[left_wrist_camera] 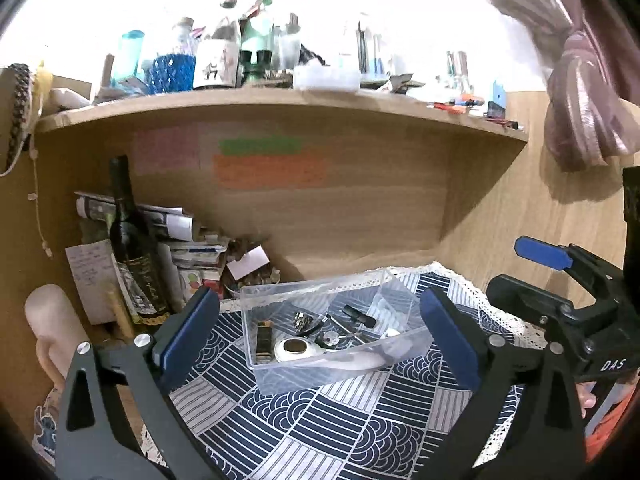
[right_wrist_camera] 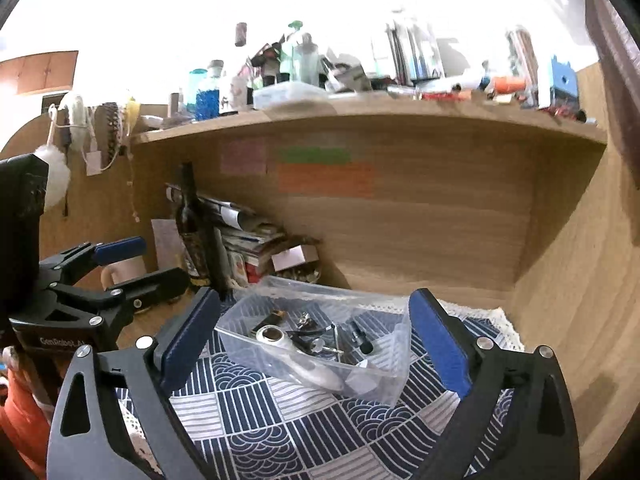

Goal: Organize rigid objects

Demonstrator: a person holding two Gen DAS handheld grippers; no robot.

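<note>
Left wrist view, from its left edge: a dark glass wine bottle with a gold-lettered label stands upright against a stack of papers and magazines in the corner of the wooden desk, under a wooden shelf crowded with bottles and jars. Next comes the left gripper, its blue-padded fingers spread wide and holding nothing. Between them, farther off, sits the clear rectangular plastic box on a navy and white wave-patterned cloth with a lace edge. Inside the box, from left to right, lie a small dark and gold rectangular lighter, a white oval device with a dark window, a small silver metal piece, thin metal rods and a short black cylinder. At the far right the right gripper shows from the side, also spread, with nothing between its fingers. Right wrist view gives the same order: the left gripper at the left edge, open, then the bottle, then the right gripper with fingers wide apart and empty, the box resting on the cloth between and beyond them, touched by neither gripper.
</note>
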